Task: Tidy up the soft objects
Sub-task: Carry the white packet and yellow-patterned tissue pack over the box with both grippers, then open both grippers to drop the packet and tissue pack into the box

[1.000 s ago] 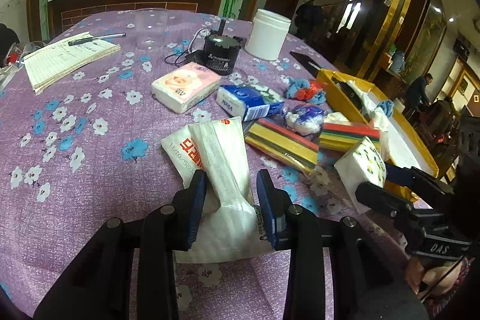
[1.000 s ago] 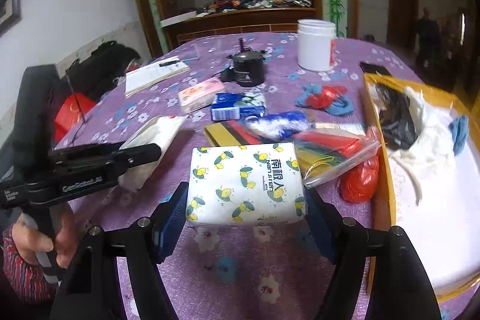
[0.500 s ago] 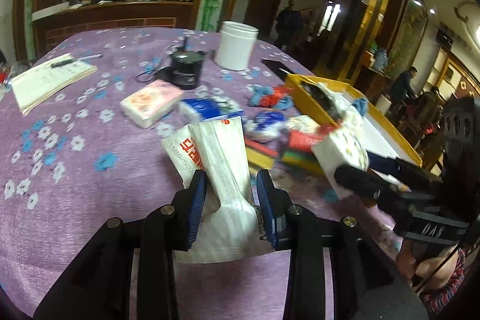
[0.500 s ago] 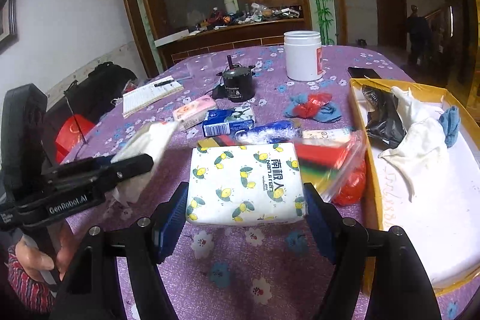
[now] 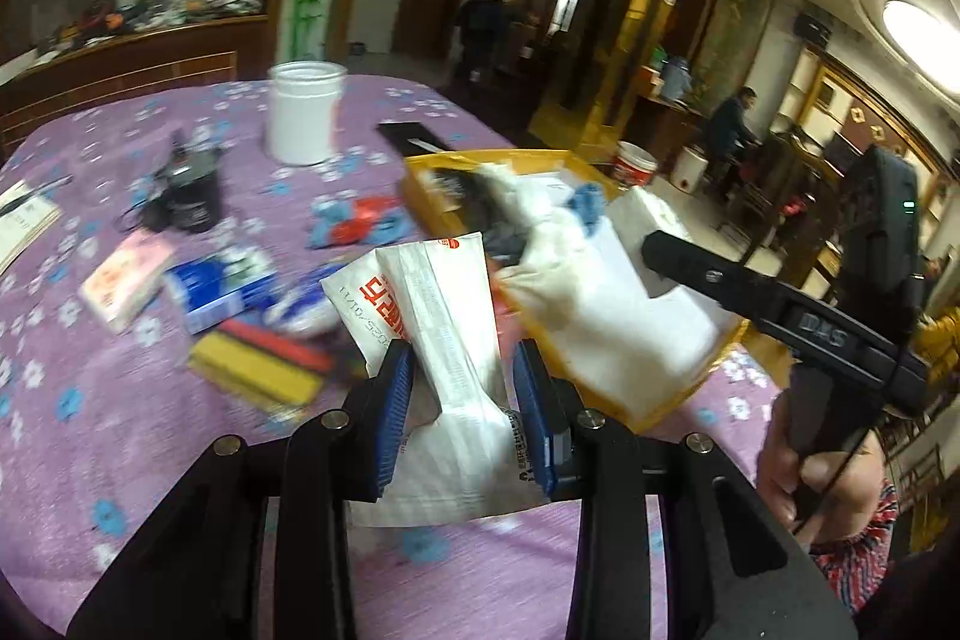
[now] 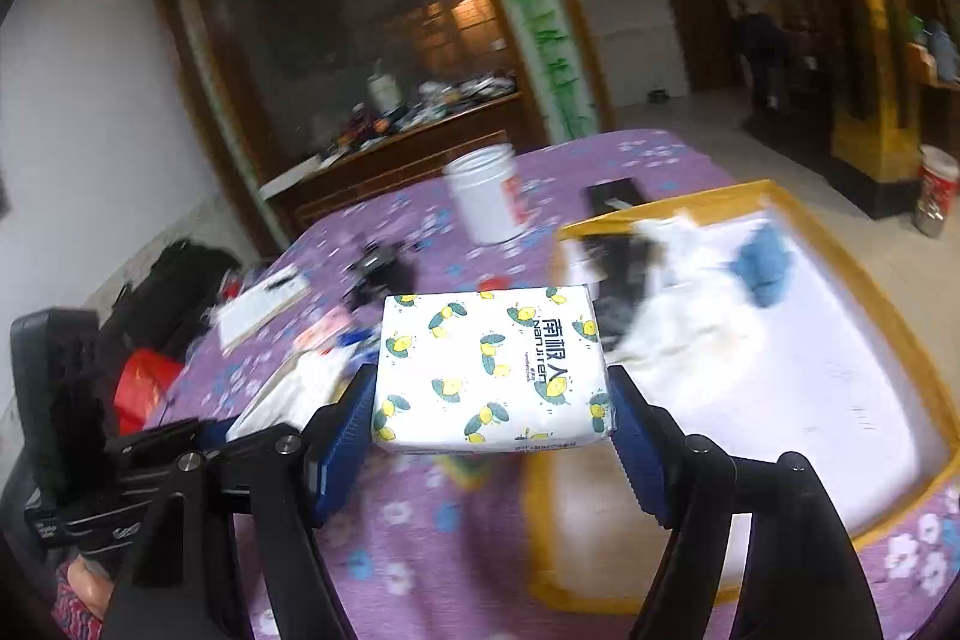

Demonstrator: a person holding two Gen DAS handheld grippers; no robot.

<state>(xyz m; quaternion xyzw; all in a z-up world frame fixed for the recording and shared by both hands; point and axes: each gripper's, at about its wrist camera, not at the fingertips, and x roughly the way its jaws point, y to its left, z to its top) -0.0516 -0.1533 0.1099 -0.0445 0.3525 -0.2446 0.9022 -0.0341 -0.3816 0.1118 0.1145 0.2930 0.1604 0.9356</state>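
Left gripper (image 5: 462, 388) has its blue pads pinched in on a soft white plastic pack with red lettering (image 5: 444, 328) — squeezed narrow round the middle and held up off the table. Right gripper (image 6: 489, 436) is set much wider, clamped on the ends of a white tissue pack printed with lemons (image 6: 489, 364), also in the air, hanging over the near left corner of the yellow-rimmed tray with the white floor (image 6: 936, 400).

So, progress-wise: I'd say roughly a third in. The tray already has a white cloth (image 6: 678, 316), something dark and crumpled (image 6: 618, 268) and a small blue cloth (image 6: 762, 262) lying in it. Two more packs are on their way, not yet dropped.

Still sitting out on the purple flowered tablecloth (image 5: 120, 400), going left to right: a pink tissue pack (image 5: 123, 280), a blue-and-white tissue pack (image 5: 222, 289), a yellow and red striped bundle (image 5: 258, 370) and a blue and red rag pile (image 5: 357, 226). The rest is too blurred to call. The white plastic jar (image 5: 303, 112) and the black gadget (image 5: 192, 196) aren't soft, so I reckon they stay put.
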